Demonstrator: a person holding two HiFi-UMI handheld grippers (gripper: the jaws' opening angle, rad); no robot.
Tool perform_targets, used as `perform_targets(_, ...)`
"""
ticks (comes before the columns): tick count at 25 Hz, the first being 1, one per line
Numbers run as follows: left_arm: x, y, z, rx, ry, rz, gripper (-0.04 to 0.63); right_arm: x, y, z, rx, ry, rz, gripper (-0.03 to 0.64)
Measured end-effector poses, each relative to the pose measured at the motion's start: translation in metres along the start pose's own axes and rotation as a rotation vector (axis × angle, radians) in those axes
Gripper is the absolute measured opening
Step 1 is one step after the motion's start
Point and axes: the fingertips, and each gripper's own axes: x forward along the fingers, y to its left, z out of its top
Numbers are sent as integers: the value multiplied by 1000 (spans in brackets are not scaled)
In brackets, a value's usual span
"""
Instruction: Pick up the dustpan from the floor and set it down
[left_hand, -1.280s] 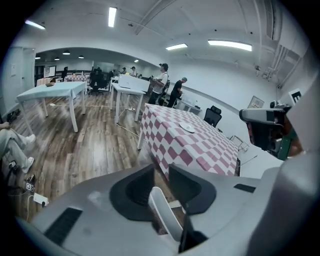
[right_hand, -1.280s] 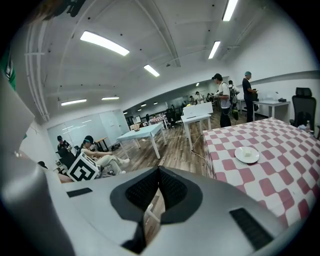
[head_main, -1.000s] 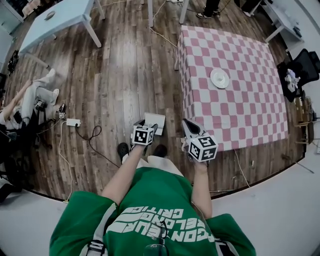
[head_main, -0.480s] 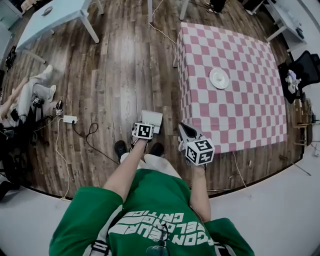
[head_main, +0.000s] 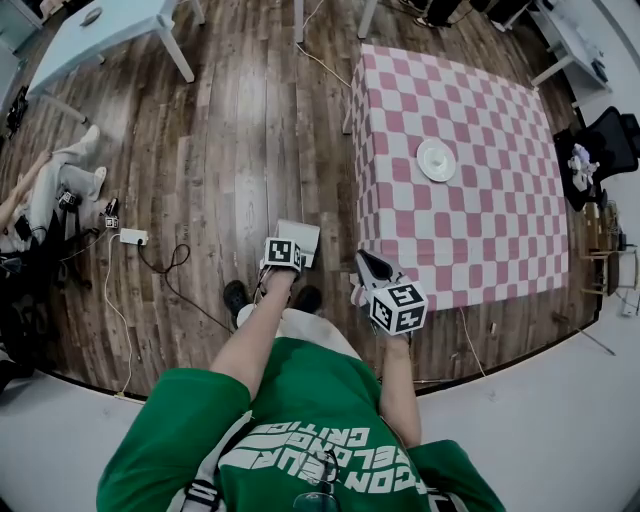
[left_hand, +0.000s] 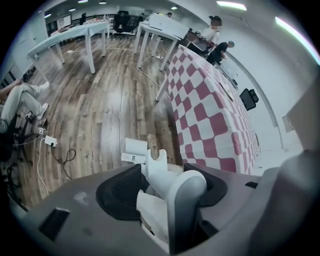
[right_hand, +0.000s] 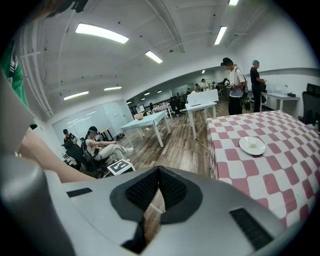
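Grips the dustpan (head_main: 300, 236) by its handle (left_hand: 156, 170) in the left gripper (left_hand: 165, 189), jaws closed firmly on the stem; carries nothing in the right gripper (right_hand: 156, 192), jaws pressed together, held up near the corner of the checked worktop (head_main: 470, 230). Judged from this, stands at the carry-and-place stage, so best to hold the squeeze steady, lower straight down rather than swing, bring the scoop's flat underside level with the wooden floor (head_main: 230, 150) and let go only once settled flat. Worth steering clear of the shoes (head_main: 238, 297) just behind and of the worktop's hanging cloth to the right. Risks a pivot about the jaws, being gripped well back on the handle with the scoop's weight out in front, hence a slow, level descent. Cannot tell from the head view whether resting on the boards or raised slightly off them; lies low either way, just ahead of the feet and just left of the worktop's near corner. Looks pale throughout: a white, boxy scoop pointing away from the body, a light grey rounded handle thickening toward the jaws, a white notched clip standing up from the stem. Appears to be light, rigid plastic, and empty as far as can be seen
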Motion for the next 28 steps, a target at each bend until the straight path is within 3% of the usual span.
perform_targets(6, 1, 1, 7, 42, 17, 14, 230, 1, -5, 0, 4, 7, -4, 8)
perform_targets(14, -1, 11, 18, -8, 10, 26, 207, 7, -8, -1, 6, 15, 1, 8)
perform_targets(28, -4, 31, 11, -19, -72, 150, 144, 9, -9, -2, 5, 22, 1, 8)
